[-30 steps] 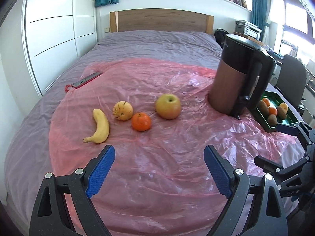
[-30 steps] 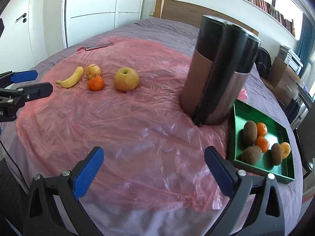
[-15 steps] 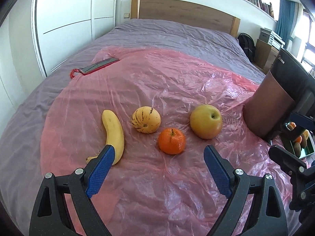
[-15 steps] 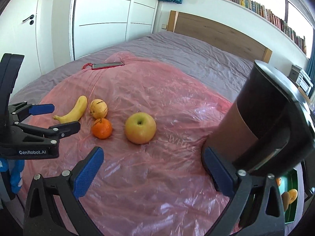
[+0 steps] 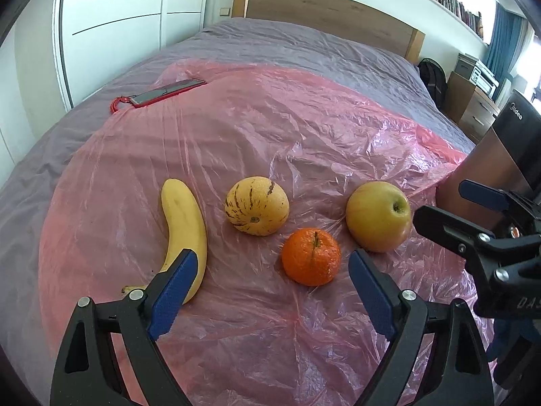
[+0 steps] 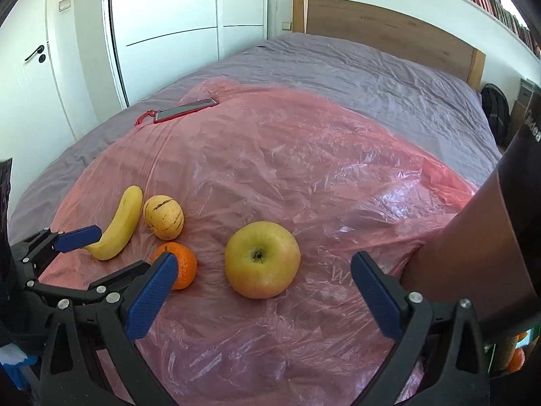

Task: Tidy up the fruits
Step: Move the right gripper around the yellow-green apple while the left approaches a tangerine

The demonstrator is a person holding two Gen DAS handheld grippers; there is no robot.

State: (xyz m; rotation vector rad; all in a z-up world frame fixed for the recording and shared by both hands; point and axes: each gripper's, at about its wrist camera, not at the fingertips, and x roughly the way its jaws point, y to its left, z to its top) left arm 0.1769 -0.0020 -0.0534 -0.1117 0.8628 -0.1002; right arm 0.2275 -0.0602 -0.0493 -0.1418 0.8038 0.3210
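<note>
From your left wrist, your left gripper (image 5: 268, 272) stands apart and empty above the pink plastic sheet (image 5: 270, 128) on the bed; its left pad hides the banana (image 5: 184, 223) stem. The dark appliance (image 5: 500, 165) is cut off at right. From your right wrist, your right gripper (image 6: 262, 279) gapes around nothing, the yellow-green apple (image 6: 262, 260) just beyond, and the orange (image 6: 182, 264) is half hidden.

– Which fruits lie ahead of the left jaws?
– A curved yellow banana (image 5: 185, 233) by the left pad, a striped yellow melon (image 5: 256, 205) beyond, a round orange tangerine (image 5: 311, 256) and a yellow-green apple (image 5: 378, 216) near the right pad.
</note>
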